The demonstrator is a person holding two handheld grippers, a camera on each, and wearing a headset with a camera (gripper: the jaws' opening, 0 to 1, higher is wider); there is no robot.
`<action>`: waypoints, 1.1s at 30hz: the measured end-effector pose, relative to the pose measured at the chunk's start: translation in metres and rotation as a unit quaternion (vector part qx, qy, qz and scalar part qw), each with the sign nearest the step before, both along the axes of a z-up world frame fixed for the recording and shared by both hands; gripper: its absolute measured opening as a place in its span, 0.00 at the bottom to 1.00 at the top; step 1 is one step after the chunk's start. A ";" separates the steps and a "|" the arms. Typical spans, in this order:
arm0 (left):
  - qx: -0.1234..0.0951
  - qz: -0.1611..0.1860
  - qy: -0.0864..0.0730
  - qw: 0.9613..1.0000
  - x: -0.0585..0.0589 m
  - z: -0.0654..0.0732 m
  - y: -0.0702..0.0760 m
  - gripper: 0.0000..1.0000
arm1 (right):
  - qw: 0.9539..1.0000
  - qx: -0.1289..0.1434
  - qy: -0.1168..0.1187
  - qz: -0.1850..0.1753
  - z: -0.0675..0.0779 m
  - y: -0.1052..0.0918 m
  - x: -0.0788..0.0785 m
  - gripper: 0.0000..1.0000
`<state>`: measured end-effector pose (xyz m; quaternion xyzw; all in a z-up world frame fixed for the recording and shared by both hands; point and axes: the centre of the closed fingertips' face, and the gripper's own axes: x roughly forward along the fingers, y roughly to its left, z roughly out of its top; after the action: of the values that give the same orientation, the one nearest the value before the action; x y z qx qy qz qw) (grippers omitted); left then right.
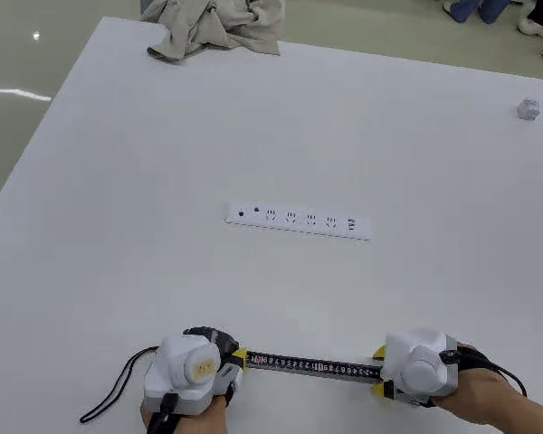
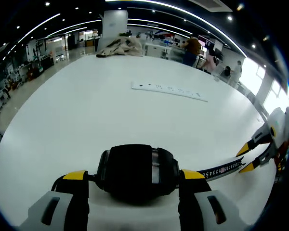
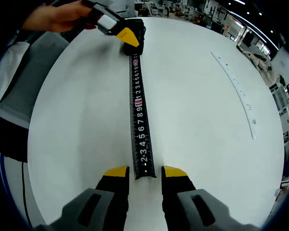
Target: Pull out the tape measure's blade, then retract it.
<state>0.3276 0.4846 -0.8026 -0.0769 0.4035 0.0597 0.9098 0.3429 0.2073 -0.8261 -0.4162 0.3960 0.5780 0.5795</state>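
Note:
The black tape measure case (image 2: 137, 168) sits between the jaws of my left gripper (image 2: 134, 174), which is shut on it. In the head view this gripper (image 1: 224, 362) and the case (image 1: 213, 341) are at the table's near edge. The dark numbered blade (image 1: 312, 366) runs flat across the table to my right gripper (image 1: 378, 371). In the right gripper view the blade (image 3: 138, 106) ends between the yellow fingertips (image 3: 116, 172) of my right gripper (image 3: 145, 172). A thin gap shows on each side of the blade's end, so this gripper stands open.
A white power strip (image 1: 297, 220) lies across the middle of the white table (image 1: 163, 181). A crumpled beige cloth (image 1: 213, 25) lies at the far edge, and a small grey object (image 1: 528, 109) at the far right. A black cord (image 1: 118, 387) trails left of my left gripper.

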 end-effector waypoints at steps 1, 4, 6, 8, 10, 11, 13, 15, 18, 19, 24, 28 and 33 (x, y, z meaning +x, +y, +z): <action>-0.001 0.001 -0.002 1.000 0.000 0.001 0.000 0.73 | 1.000 -0.002 0.003 0.005 0.000 0.000 -0.001 0.25; -0.004 0.003 -0.001 1.000 0.000 0.001 -0.001 0.72 | 1.000 -0.007 0.007 0.009 -0.001 -0.001 -0.001 0.24; -0.005 0.004 -0.001 1.000 -0.001 0.001 -0.001 0.72 | 1.000 -0.009 0.011 0.013 -0.002 -0.002 -0.002 0.23; -0.006 0.004 -0.003 1.000 -0.001 0.002 -0.001 0.71 | 1.000 -0.011 0.012 0.015 -0.002 -0.002 -0.002 0.23; -0.007 0.004 -0.006 1.000 -0.001 0.003 -0.002 0.70 | 1.000 -0.012 0.014 0.020 -0.002 -0.002 -0.002 0.23; -0.007 0.004 -0.007 1.000 -0.002 0.004 -0.001 0.70 | 1.000 -0.011 0.015 0.021 -0.002 -0.002 -0.002 0.23; -0.008 0.004 -0.008 1.000 -0.002 0.003 -0.001 0.70 | 0.999 -0.012 0.019 0.023 -0.001 -0.003 -0.003 0.22; -0.009 0.005 -0.009 1.000 -0.002 0.003 -0.002 0.69 | 0.999 -0.013 0.020 0.026 -0.001 -0.003 -0.003 0.22; -0.010 0.007 -0.017 1.000 -0.002 0.006 -0.002 0.68 | 0.999 -0.017 0.022 0.033 -0.001 -0.004 -0.004 0.22; -0.010 0.008 -0.018 1.000 -0.002 0.006 -0.002 0.68 | 0.999 -0.017 0.022 0.034 -0.001 -0.004 -0.004 0.22; -0.014 0.011 -0.023 1.000 -0.003 0.005 -0.002 0.67 | 0.999 -0.017 0.025 0.039 -0.001 -0.004 -0.005 0.22; -0.017 0.012 -0.027 0.999 -0.002 0.007 -0.002 0.66 | 0.999 -0.017 0.025 0.042 -0.001 -0.004 -0.003 0.19; -0.020 0.012 -0.031 0.999 -0.001 0.007 -0.003 0.65 | 0.999 -0.018 0.024 0.045 -0.002 -0.005 -0.003 0.16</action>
<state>0.3265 0.4817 -0.7961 -0.1017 0.3751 0.0598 0.9195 0.3402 0.2027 -0.8280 -0.4298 0.4012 0.6062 0.5356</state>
